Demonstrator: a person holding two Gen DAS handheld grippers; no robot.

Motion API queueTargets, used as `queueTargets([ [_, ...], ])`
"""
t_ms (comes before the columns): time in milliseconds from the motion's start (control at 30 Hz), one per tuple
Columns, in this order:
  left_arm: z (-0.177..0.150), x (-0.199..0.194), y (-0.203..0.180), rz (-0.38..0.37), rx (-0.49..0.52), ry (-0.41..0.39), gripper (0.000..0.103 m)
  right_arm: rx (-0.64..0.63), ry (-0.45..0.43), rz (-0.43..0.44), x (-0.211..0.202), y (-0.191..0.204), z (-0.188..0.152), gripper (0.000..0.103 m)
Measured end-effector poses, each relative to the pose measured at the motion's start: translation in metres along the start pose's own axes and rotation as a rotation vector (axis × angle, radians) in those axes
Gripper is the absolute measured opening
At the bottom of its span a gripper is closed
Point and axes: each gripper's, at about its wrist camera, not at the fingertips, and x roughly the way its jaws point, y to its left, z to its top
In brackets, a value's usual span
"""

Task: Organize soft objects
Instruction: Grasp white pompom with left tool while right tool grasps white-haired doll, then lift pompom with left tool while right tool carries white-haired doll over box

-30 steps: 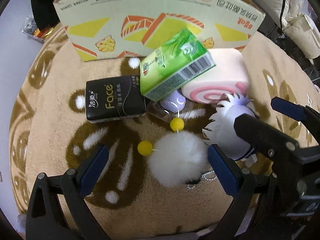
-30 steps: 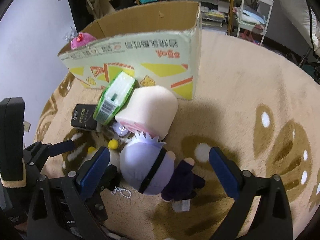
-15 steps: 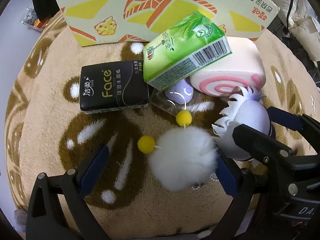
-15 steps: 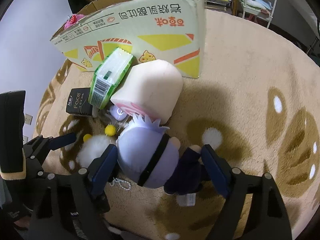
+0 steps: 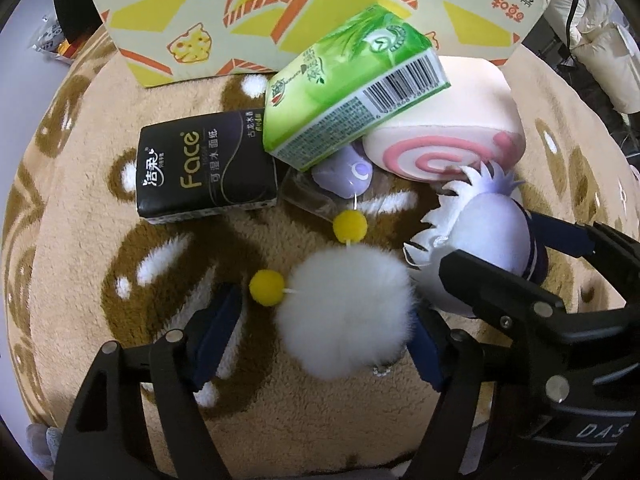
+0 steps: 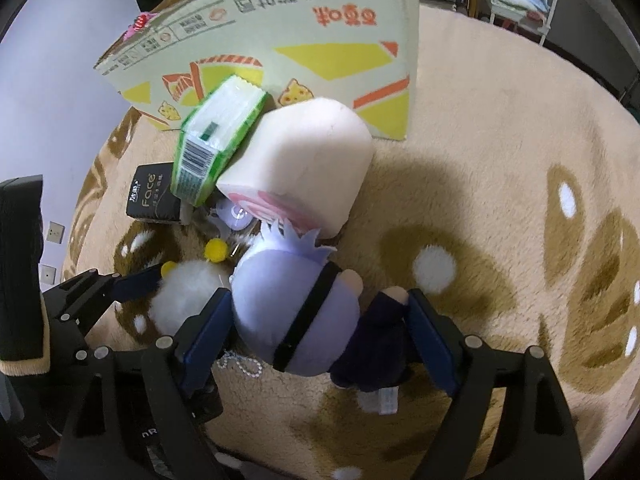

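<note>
White pom-pom [image 5: 346, 314] sits directly between the pads of the left gripper [image 5: 320, 332]: right pad buried in its fur, left pad just beside the nearer yellow bobble [image 5: 267, 288], jaws narrowed, grip likely not yet firm. The lavender-haired plush doll [image 6: 296, 316] lies crosswise between the right gripper [image 6: 316, 336] pads, long axis running pad to pad, head at the left pad, dark body at the right; jaws appear just touching both ends. Beyond, on the beige rug [image 6: 500, 184], the cardboard box [image 6: 280, 40] stands straight ahead, well apart; judged destination.
</note>
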Motion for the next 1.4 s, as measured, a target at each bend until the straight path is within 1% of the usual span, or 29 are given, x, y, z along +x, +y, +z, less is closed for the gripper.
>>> queueTargets([
  [100, -0.001, 0.002, -0.003, 0.01, 0.01, -0.002, 0.076, 0.011, 0.005, 0.008, 0.001, -0.004, 0.0, 0.09],
  [167, -0.002, 0.001, -0.005, -0.003, 0.012, -0.002, 0.063, -0.004, 0.001, 0.002, 0.0, -0.003, -0.001, 0.085],
  [200, -0.002, 0.001, -0.004, -0.011, 0.013, -0.003, 0.06, -0.016, -0.004, -0.001, -0.001, -0.001, -0.002, 0.082],
  [233, -0.003, 0.001, -0.006, -0.021, 0.016, -0.005, 0.055, -0.024, -0.009, -0.006, -0.002, 0.001, -0.002, 0.081],
  [333, -0.003, 0.002, -0.006, -0.044, 0.009, -0.004, 0.046, -0.026, -0.015, -0.007, -0.003, 0.004, -0.001, 0.078],
  [367, -0.002, 0.002, -0.005, -0.045, -0.001, -0.006, 0.041, -0.025, -0.016, -0.006, -0.003, 0.004, -0.001, 0.077],
  [467, -0.003, 0.001, 0.001, -0.061, -0.032, -0.014, 0.034, -0.015, -0.021, 0.0, -0.007, 0.003, -0.002, 0.075],
  [600, -0.006, -0.003, 0.0, -0.068, -0.032, -0.025, 0.032, -0.014, -0.054, -0.037, -0.017, 0.0, -0.006, 0.074],
  [700, -0.01, -0.006, -0.001, -0.082, -0.03, -0.024, 0.032, 0.001, -0.081, -0.046, -0.025, -0.002, -0.008, 0.074],
  [800, -0.017, -0.013, 0.0, -0.104, -0.036, -0.03, 0.031, 0.012, -0.129, -0.053, -0.039, -0.005, -0.012, 0.074],
  [867, -0.021, -0.023, 0.0, -0.093, -0.032, -0.061, 0.031, 0.011, -0.164, -0.059, -0.047, -0.005, -0.013, 0.074],
  [933, -0.025, -0.035, 0.004, -0.088, -0.038, -0.11, 0.031, 0.012, -0.207, -0.059, -0.057, -0.003, -0.014, 0.074],
  [1067, -0.035, -0.068, 0.007, -0.086, -0.06, -0.243, 0.031, 0.013, -0.29, -0.06, -0.079, -0.003, -0.018, 0.074],
  [1167, -0.041, -0.091, 0.008, -0.106, -0.06, -0.355, 0.031, -0.011, -0.369, -0.066, -0.096, 0.002, -0.02, 0.074],
  [1200, -0.044, -0.098, 0.007, -0.099, -0.058, -0.395, 0.031, -0.019, -0.394, -0.066, -0.1, 0.005, -0.021, 0.074],
  [1233, -0.047, -0.103, 0.006, -0.093, -0.056, -0.418, 0.031, -0.029, -0.423, -0.07, -0.107, 0.007, -0.022, 0.074],
  [1333, -0.051, -0.123, 0.007, -0.038, -0.042, -0.508, 0.031, -0.066, -0.511, -0.104, -0.123, 0.015, -0.026, 0.074],
  [1400, -0.053, -0.132, 0.006, -0.015, -0.031, -0.563, 0.031, -0.088, -0.565, -0.119, -0.134, 0.02, -0.027, 0.074],
])
